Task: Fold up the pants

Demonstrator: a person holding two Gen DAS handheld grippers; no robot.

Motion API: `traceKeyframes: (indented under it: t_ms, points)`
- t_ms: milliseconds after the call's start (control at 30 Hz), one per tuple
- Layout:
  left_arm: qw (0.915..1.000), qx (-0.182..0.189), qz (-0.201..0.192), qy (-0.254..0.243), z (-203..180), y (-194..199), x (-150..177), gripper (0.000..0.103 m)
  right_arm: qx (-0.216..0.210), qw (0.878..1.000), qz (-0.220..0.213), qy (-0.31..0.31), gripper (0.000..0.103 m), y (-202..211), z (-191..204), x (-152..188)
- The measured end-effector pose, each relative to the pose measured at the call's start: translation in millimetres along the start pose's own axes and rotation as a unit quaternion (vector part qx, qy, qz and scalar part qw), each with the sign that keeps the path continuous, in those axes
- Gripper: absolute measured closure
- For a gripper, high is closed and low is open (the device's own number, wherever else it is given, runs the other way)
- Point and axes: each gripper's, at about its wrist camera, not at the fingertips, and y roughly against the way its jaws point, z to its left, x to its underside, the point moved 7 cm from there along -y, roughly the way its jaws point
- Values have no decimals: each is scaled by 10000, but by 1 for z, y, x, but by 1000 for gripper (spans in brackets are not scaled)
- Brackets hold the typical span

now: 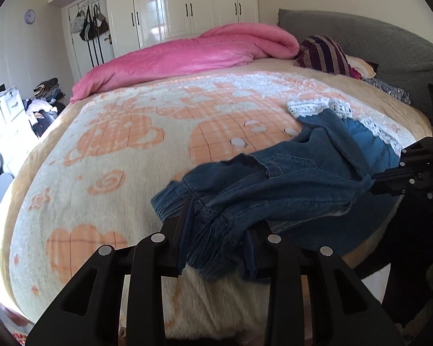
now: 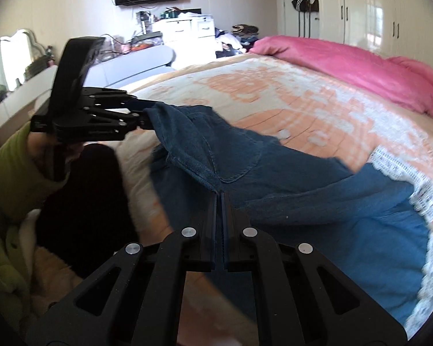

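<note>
Nearest, the left tool (image 1: 219,230) pinches the gathered waistband of the denim pants (image 1: 288,181), its fingers partly apart around the bunched cloth. The right tool (image 2: 220,201), pressed together, grips the fabric's edge. The pants trail onto the bed (image 1: 115,150), lace hems (image 1: 317,106) farthest, pink duvet (image 1: 187,54) beyond.

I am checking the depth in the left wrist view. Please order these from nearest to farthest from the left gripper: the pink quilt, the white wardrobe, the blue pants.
1. Blue pants: in the left gripper.
2. Pink quilt: far edge of the bed.
3. White wardrobe: back wall, behind the quilt.
</note>
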Motion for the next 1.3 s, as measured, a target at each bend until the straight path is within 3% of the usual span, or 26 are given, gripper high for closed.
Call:
traceKeyframes:
  t_ms: [233, 400, 500, 600, 733, 800, 1000, 1100, 1167, 1300]
  points:
    - [9981, -32, 606, 57, 0, -15, 21, 64, -36, 9994, 331, 117, 103, -10, 11, 23]
    - [9971, -108, 725, 214, 9, -16, 25, 49, 14, 9979, 606, 207, 103, -27, 16, 36]
    - [9961, -233, 656, 542, 22, -11, 26, 47, 24, 9983, 542, 207, 103, -28, 19, 35]
    - [9961, -244, 286, 796, 30, 1, 17, 47, -12, 9993, 238, 277, 103, -18, 23, 25]
    - [9919, -110, 991, 792, 30, -23, 36, 46, -30, 9977, 644, 219, 103, -36, 22, 39]
    - [9897, 95, 1099, 915, 31, -23, 43, 46, -41, 9970, 748, 212, 103, -39, 22, 44]
    - [9879, 304, 1077, 1075, 46, 1, 50, 38, -166, 9971, 747, -18, 103, -38, 17, 43]
    - [9898, -35, 929, 1077, 58, 20, 47, 39, -108, 9963, 856, -59, 103, -41, 15, 46]
    - [9900, 76, 720, 1212, 60, 32, 38, 39, -190, 9960, 858, -156, 103, -42, 14, 47]
    - [9948, 411, 385, 852, 24, 29, 10, 41, -289, 9954, 875, -271, 101, -42, 13, 47]
